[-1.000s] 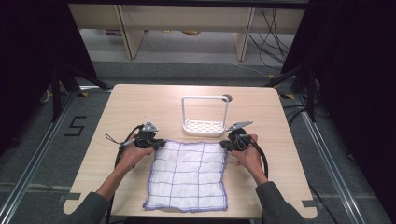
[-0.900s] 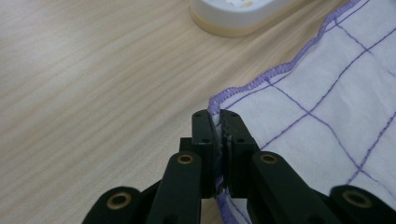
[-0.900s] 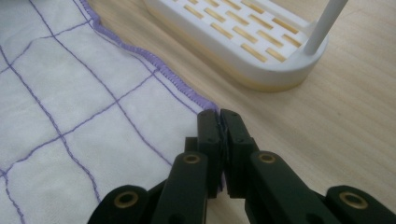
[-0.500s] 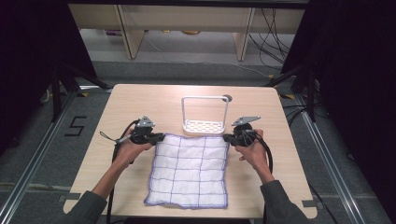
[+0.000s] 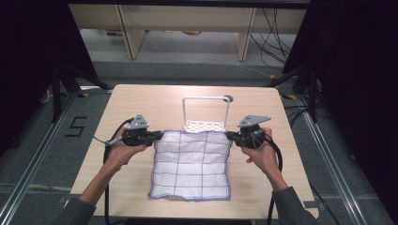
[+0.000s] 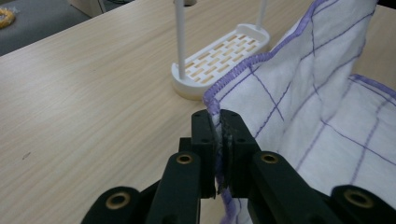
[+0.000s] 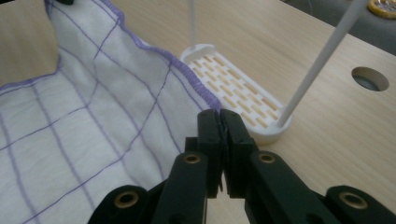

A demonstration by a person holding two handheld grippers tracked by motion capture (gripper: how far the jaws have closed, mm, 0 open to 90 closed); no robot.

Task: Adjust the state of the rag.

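A white cloth (image 5: pixel 191 164) with a purple grid and purple hem is held up by its two far corners, its near edge resting on the table. My left gripper (image 5: pixel 158 136) is shut on the far left corner; its jaws pinch the cloth (image 6: pixel 299 107) hem in the left gripper view. On the far right corner my right gripper (image 5: pixel 230 136) is shut too, and the cloth (image 7: pixel 93 126) spreads away to its left. Just beyond the stretched far edge stands a white rack (image 5: pixel 206 112) with a slotted base and thin upright frame, also seen as the rack (image 6: pixel 219 56) and the rack (image 7: pixel 243 98).
The wooden table (image 5: pixel 141 103) has a round hole (image 5: pixel 228 98) behind the rack. Table edges drop to a grey floor with metal rails (image 5: pixel 37 154) on both sides. Shelving legs and cables stand beyond the far edge.
Both grippers have risen and moved towards the rack, lifting the cloth's far edge off the table. The cloth now hangs stretched between them, its far edge close to the rack's base.
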